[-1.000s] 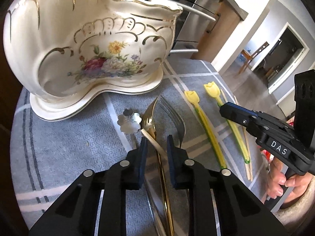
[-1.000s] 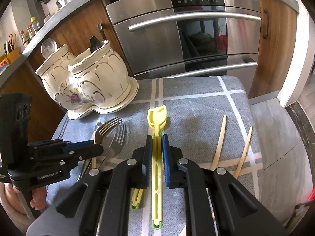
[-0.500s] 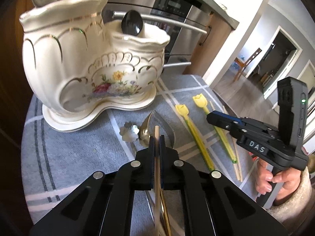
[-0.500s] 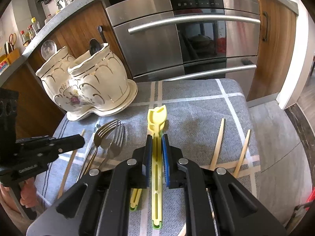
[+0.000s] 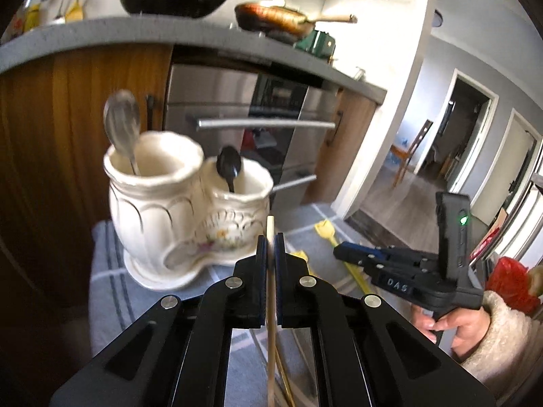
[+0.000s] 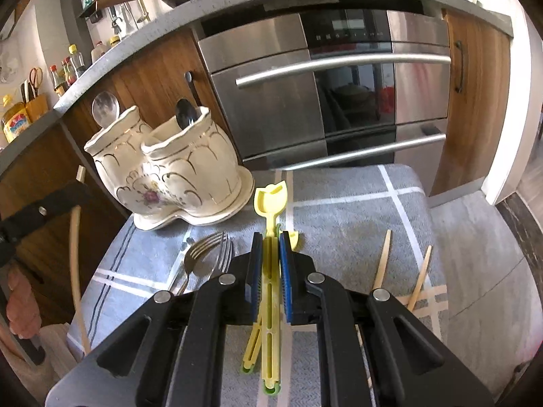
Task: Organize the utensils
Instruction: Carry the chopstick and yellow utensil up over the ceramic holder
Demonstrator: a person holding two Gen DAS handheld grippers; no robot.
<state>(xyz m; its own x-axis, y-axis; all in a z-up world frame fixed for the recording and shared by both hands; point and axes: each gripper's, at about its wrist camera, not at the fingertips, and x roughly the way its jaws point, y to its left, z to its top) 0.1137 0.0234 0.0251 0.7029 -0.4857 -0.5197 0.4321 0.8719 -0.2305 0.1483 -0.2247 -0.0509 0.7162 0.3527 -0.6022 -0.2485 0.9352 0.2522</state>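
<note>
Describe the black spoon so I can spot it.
Find the cream holder in front of the oven. The black spoon stands bowl-up in its shorter cup, nearer the oven. The silver spoon stands in the taller cup.

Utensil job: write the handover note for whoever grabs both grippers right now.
Left gripper: jaws shut on one wooden chopstick, lifted off the cloth in front of the ceramic holder.
Right gripper: jaws shut on a yellow tulip-topped utensil that lies along the grey cloth; a second yellow one sits beside it.
Done: a silver spoon and a black spoon stand in the holder, one per compartment.
Left: the held chopstick, two chopsticks on the cloth at right, two forks, both yellow utensils.
</note>
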